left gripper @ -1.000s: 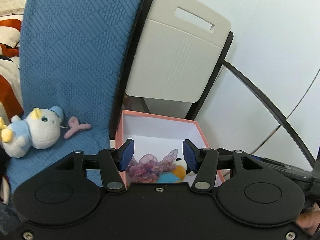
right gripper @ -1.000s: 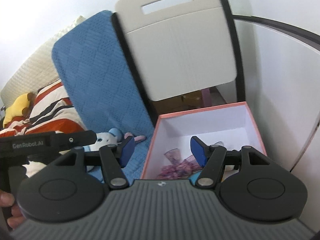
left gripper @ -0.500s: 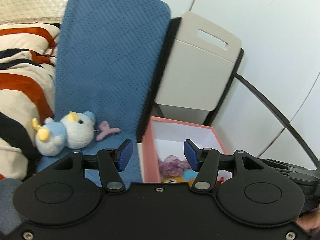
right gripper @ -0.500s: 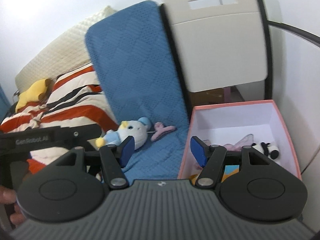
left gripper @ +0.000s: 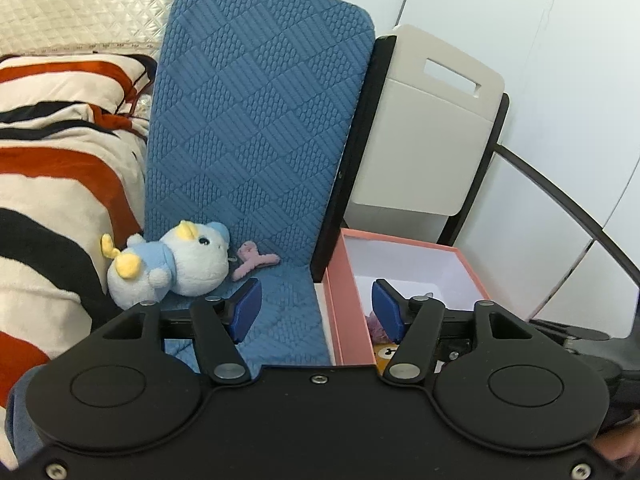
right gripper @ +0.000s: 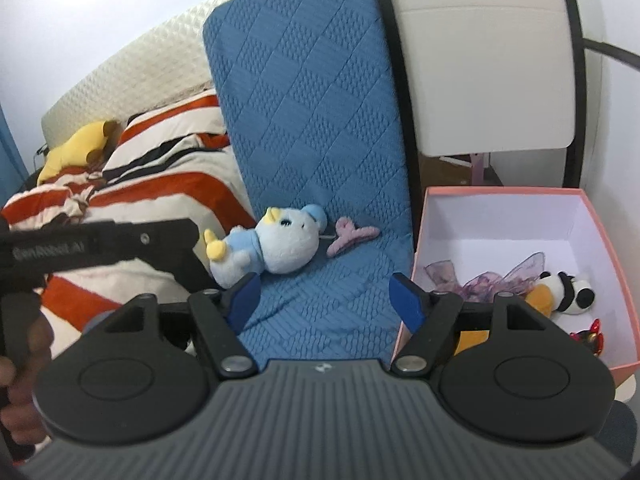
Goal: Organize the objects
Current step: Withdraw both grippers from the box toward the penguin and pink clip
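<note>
Both grippers, left (left gripper: 316, 306) and right (right gripper: 324, 300), jaws apart and just widened with nothing between, face the blue plush (right gripper: 268, 246) on the blue cushion (right gripper: 312, 120) beside the pink box (right gripper: 600, 216); soft plush may slip a shallow pinch.

Bare blue cushion (right gripper: 320, 300) ahead gives free passage. Plush (right gripper: 272, 244) and pink clip (right gripper: 352, 236) block farther back. Pink box (right gripper: 416, 280) walls right; striped blanket (right gripper: 160, 184) bounds left.
</note>
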A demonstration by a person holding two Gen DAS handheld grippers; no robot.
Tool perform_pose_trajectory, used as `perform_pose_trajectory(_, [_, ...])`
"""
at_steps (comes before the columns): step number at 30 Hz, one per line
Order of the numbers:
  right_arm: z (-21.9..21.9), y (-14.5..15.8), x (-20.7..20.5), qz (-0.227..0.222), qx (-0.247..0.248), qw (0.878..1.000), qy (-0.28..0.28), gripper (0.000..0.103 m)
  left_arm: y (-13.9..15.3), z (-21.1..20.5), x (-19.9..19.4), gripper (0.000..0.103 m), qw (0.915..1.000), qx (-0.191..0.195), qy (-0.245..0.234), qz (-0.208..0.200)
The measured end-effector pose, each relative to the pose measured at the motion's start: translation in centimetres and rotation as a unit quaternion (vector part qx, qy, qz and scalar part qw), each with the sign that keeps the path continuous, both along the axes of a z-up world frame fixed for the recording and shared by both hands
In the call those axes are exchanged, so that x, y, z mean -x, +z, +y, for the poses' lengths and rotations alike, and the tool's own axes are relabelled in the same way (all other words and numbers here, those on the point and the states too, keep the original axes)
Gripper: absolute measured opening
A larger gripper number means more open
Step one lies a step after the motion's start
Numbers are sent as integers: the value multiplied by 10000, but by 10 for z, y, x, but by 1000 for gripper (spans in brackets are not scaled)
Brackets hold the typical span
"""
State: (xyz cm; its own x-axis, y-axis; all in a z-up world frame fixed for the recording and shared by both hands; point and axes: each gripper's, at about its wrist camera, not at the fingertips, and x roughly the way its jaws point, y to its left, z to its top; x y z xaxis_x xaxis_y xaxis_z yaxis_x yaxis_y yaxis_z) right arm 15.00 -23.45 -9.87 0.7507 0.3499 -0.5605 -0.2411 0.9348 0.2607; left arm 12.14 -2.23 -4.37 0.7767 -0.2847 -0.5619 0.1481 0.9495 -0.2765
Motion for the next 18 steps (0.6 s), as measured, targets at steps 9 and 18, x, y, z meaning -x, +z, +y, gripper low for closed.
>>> perform_pose_trajectory(9, [3, -18, -9, 172, -119, 9998, -74, 81, -13, 10, 10, 96, 9993, -179, -120, -296])
perform_pose_trajectory(18, [4, -24, -12, 198, -29, 9996, -181, 97, -35, 19, -1, 103, 9996, -120, 191, -160])
